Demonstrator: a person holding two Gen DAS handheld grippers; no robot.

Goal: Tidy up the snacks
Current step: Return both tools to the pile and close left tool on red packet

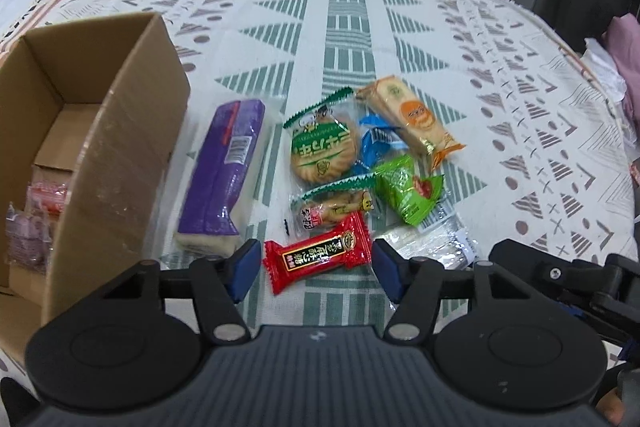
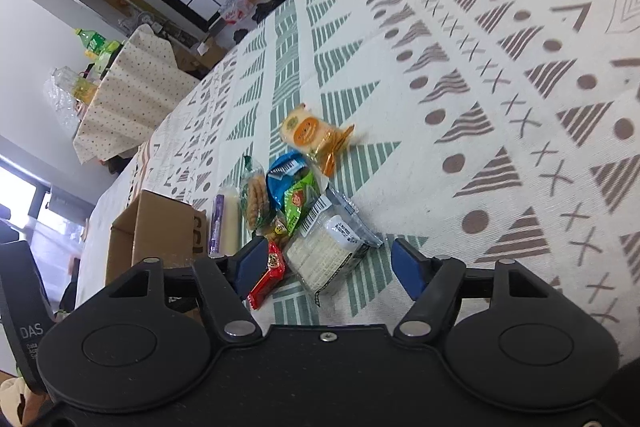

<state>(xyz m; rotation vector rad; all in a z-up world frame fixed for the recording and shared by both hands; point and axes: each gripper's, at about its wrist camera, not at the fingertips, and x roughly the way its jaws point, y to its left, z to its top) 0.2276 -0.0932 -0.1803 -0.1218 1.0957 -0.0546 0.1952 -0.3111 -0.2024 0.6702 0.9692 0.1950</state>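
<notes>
While the red packet (image 1: 318, 251) lies flat on the tablecloth (image 1: 348, 11), the left gripper (image 1: 312, 273) sits right over it with jaws part open: the packet is between the blue pads (image 1: 243, 273), a gap on each side, nothing gripped. The right gripper (image 2: 326, 265) is likewise part open, straddling the clear wafer pack (image 2: 326, 253); its left pad (image 2: 250, 265) is just beside the red packet's end, possibly touching, cannot tell, and the right pad stands clear of the pack. Nothing held there either. The rest of the snacks are bunched just past the red packet: a small biscuit pack with a green edge (image 1: 334, 209) touching it, a round cookie pack (image 1: 322, 147) behind that, a blue packet (image 1: 376, 145) and a green packet (image 1: 408, 189) to the right, and an orange-and-cream cracker pack (image 1: 412, 117) farthest out, tilted across the blue one. A long purple pack (image 1: 226, 173) lies to the left of the pile, apart from it, running alongside the cardboard box (image 1: 120, 147). The box is open on top, at the table's left side in the left wrist view, with a few wrapped items already inside (image 1: 36, 215), blurred. Past the table edge, a second table with a dotted cloth (image 2: 128, 95) carries bottles (image 2: 94, 45).
</notes>
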